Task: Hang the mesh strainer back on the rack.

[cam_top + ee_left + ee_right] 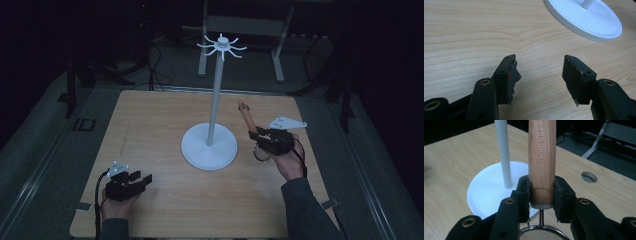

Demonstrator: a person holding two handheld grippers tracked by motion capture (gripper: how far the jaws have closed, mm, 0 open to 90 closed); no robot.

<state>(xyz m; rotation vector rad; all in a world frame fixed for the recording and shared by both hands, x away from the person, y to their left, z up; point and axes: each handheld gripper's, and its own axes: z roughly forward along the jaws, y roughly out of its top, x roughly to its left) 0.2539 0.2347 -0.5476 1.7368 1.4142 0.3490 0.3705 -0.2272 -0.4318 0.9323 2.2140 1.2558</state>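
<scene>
A white stand (209, 146) with a round base, a tall pole and hook arms (222, 46) at the top rises from the middle of the wooden table. My right gripper (264, 136) is to the right of the base, shut on the wooden handle (542, 157) of a small mesh strainer (541, 233). The handle (247, 116) points up and away; the mesh bowl (260, 152) hangs below the jaws. My left gripper (140, 181) rests at the near left of the table, open with nothing between its fingers (507, 77), and the stand's base (586, 18) lies ahead of it.
The wooden table (155, 125) has free room on its left half and along its front. A round cable hole (589, 177) is in the tabletop to the right of the strainer handle. Dark floor, cables and a metal frame (242, 25) lie beyond the far edge.
</scene>
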